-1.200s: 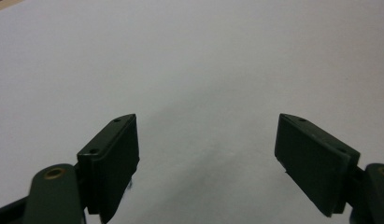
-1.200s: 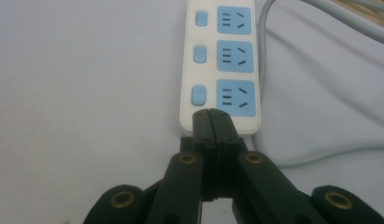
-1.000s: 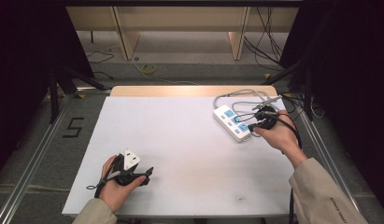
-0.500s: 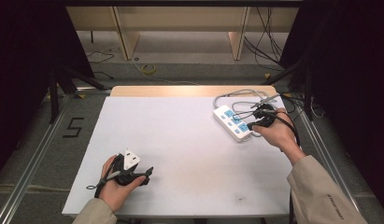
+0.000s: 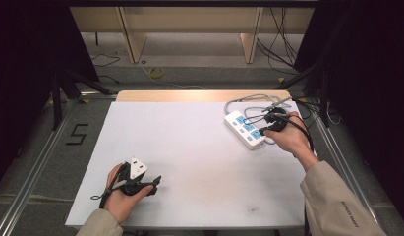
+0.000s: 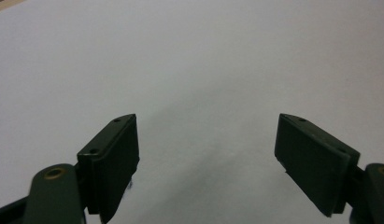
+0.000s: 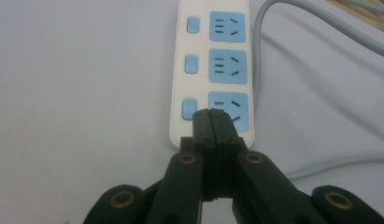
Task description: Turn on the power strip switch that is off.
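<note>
One white power strip (image 7: 212,70) right of centre, with three blue sockets, three blue switches, one grey cable (image 7: 316,42); two grippers.

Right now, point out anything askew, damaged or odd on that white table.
Nothing looks damaged or spilled. The white power strip with blue sockets lies diagonally near the table's far right corner, its grey cable looping behind. The right gripper, jaws shut, hovers by the nearest socket.

Beige sleeves (image 5: 337,201), black fingers (image 7: 213,126) with brass rivets.
</note>
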Available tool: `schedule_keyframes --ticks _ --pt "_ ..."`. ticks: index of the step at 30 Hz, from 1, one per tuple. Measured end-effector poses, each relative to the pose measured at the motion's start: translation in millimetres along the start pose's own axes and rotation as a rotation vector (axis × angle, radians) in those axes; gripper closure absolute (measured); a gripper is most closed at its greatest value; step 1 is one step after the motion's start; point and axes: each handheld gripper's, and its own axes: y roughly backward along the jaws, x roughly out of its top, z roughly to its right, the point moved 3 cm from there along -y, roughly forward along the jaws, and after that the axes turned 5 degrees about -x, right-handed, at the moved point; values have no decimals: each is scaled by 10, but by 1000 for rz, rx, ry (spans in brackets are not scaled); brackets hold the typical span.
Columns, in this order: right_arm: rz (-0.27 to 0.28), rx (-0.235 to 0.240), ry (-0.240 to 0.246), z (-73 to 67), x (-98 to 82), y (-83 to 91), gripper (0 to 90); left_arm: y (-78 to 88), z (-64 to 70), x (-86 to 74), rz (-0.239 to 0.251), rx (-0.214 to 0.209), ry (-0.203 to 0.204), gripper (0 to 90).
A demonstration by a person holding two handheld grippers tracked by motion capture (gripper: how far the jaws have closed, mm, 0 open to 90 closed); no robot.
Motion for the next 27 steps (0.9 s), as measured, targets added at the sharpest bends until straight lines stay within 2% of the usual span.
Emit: schedule_keyframes --ticks 27 --pt "-37 0 -4 1 91 -187 900 -9 5 1 -2 -3 -3 217"
